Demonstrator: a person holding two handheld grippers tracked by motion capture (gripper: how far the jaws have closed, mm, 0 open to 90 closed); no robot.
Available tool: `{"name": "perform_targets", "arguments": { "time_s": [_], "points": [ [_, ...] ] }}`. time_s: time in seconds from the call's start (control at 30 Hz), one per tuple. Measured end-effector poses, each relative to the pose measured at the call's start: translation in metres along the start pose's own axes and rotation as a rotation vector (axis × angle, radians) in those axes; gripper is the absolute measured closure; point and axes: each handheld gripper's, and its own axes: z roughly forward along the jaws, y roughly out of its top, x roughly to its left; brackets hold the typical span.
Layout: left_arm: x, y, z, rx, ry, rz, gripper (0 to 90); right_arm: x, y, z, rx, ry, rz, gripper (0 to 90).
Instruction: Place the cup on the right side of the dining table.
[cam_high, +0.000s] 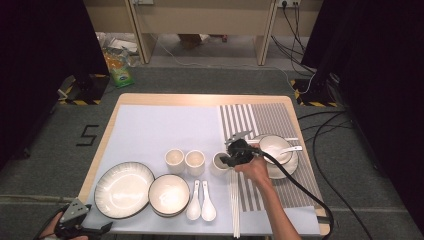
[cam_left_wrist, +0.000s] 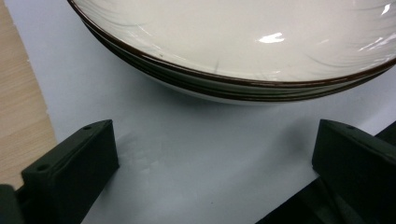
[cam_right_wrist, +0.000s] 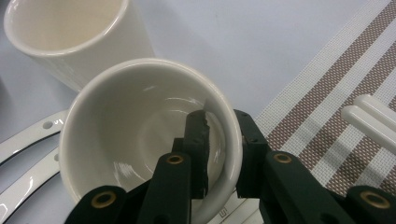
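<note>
A cream cup stands at the left edge of the striped placemat. My right gripper is shut on its rim, one jaw inside the cup and the other outside against the wall. Off the table's near left corner, my left gripper is held open, with nothing between its jaws. Just beyond those jaws, in the left gripper view, is the dark-rimmed edge of the large plate.
Two more cream cups stand left of the held one. The large plate, a bowl, two spoons and chopsticks lie along the front. A plate with bowl and spoon sits on the placemat.
</note>
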Motion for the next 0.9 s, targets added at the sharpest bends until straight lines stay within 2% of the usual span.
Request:
{"name": "perform_targets", "arguments": {
  "time_s": [0.13,0.2,0.47,0.8,0.9],
  "points": [
    [0.0,0.0,0.0,0.006,-0.004,0.001,0.0,-0.005,-0.004,-0.004,-0.03,0.007,0.032,80.3],
    [0.0,0.0,0.001,-0.002,0.004,-0.003,0.0,-0.007,-0.004,-0.007,-0.056,0.03,0.051,80.3],
    [0.0,0.0,0.0,0.0,-0.001,0.0,0.0,-0.011,-0.002,-0.007,-0.076,0.011,0.071,80.9],
    [0.0,0.0,0.0,-0.003,0.003,-0.001,0.0,-0.017,0.008,-0.017,-0.117,-0.006,0.094,81.1],
    [0.0,0.001,0.0,0.005,-0.001,-0.002,0.0,-0.021,0.014,-0.021,-0.121,-0.027,0.105,81.0]
  ]
}}
